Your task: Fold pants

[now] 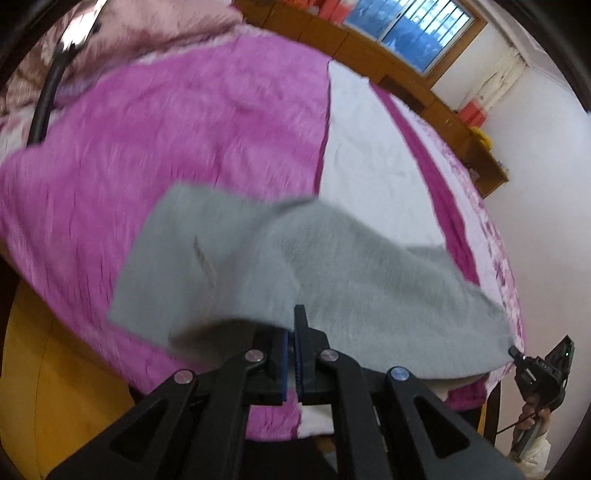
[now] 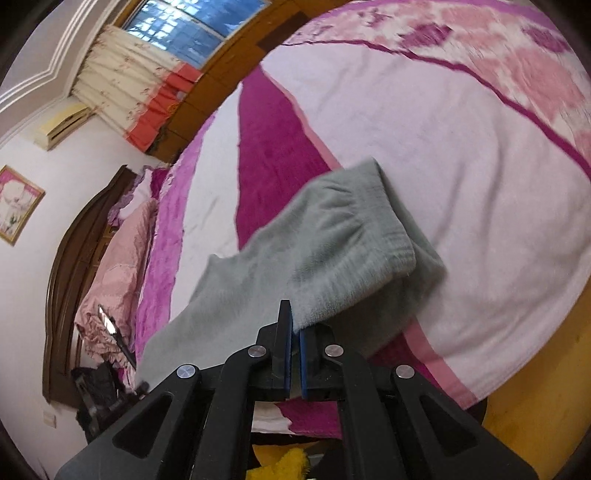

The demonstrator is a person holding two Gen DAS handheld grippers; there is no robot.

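Grey pants [image 1: 258,258] hanging stretched above the near end of the bed, sagging between 2 grippers. Ribbed elastic band [image 2: 373,251] drooping on the right, folded over itself. Left gripper [image 1: 294,325] pinching the near edge of the fabric, blue pads pressed together on it. Right gripper [image 2: 295,325] clamping the near edge by the ribbed band, jaws nearly closed on cloth. Lying beneath, a pink and white blanket [image 1: 147,129] covering the bed. Standing at the far side, a wooden headboard [image 2: 70,251], with a window [image 1: 424,33] far beyond.
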